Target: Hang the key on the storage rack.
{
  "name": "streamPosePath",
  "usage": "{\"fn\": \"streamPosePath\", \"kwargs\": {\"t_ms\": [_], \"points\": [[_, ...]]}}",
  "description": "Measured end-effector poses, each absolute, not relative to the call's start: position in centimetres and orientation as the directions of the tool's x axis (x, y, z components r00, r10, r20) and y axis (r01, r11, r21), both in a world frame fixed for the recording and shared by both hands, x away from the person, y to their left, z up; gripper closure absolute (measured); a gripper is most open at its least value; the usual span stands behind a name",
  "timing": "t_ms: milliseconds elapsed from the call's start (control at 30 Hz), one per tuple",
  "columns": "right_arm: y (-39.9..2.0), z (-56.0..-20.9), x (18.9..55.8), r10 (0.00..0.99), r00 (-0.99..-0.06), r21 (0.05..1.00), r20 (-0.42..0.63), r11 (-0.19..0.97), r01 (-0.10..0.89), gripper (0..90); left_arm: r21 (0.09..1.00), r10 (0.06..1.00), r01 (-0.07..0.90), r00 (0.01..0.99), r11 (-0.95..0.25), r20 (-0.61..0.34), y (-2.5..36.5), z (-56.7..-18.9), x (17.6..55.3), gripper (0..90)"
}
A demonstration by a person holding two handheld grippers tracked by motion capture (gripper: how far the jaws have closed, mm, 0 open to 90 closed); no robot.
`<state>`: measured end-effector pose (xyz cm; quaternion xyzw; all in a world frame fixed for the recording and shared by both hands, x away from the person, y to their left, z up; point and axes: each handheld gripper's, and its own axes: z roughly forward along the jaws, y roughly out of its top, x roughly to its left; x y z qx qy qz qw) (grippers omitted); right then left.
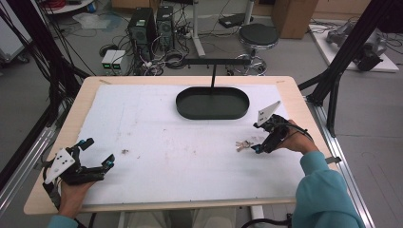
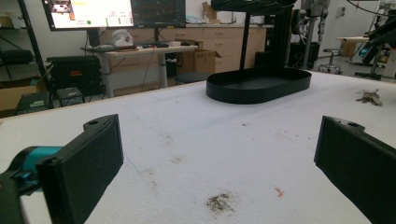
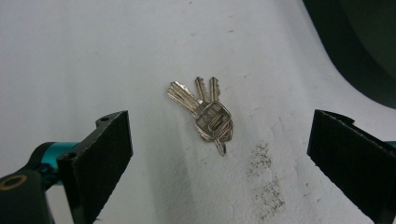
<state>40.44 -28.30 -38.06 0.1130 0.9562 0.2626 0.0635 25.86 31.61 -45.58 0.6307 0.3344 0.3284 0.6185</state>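
One bunch of keys (image 3: 205,114), three blades fanned, lies between my right claw's (image 3: 219,154) wide-open jaws, untouched; one tray (image 1: 212,103); left claw (image 1: 97,153) open, empty.

We can read no text, label, brand, number or sign anywhere. In the left gripper view, the wide dark monitor (image 2: 114,13) on the desk behind the counter shows bright panels with rows of small characters and coloured dots, but we find them too small and blurred to make out. The bunch of silver metal keys (image 3: 208,112) in the right gripper view has a raised or stamped patch on the head of the top key; we cannot tell its letters. The two small white boxes (image 1: 113,59) on the floor in the high view carry green fronts, and we cannot read any marking there.
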Motion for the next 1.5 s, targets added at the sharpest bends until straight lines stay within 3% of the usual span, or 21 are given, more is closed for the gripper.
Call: {"fn": "streamPosePath", "kwargs": {"t_ms": [433, 467, 733, 1133, 1500], "points": [[-27.9, -39.5, 41.4, 0.245, -0.969, 0.454, -0.033, 0.867, 0.204, 7.6, 1.0, 0.828, 0.016, 0.561, -0.017, 0.005, 31.6, -45.6, 25.9, 1.7], [-27.8, -39.6, 41.4, 0.243, -0.97, 0.443, -0.02, 0.871, 0.21, 14.3, 1.0, 0.828, 0.016, 0.56, -0.017, 0.005, 31.6, -45.6, 25.9, 1.7], [-27.8, -39.9, 41.5, 0.246, -0.969, 0.411, -0.015, 0.885, 0.219, 18.2, 1.0, 0.828, 0.017, 0.561, -0.017, 0.004, 31.5, -45.6, 25.9, 1.7], [-27.2, -40.2, 41.5, 0.205, -0.979, 0.352, -0.015, 0.917, 0.186, 43.0, 0.999, 0.829, 0.019, 0.56, -0.025, 0.01, 31.5, -45.5, 25.9, 1.7], [-27.4, -40.0, 41.7, 0.207, -0.978, 0.35, -0.024, 0.918, 0.185, 55.0, 0.999, 0.828, 0.02, 0.561, -0.025, 0.01, 31.5, -45.5, 25.9, 1.7]]}}
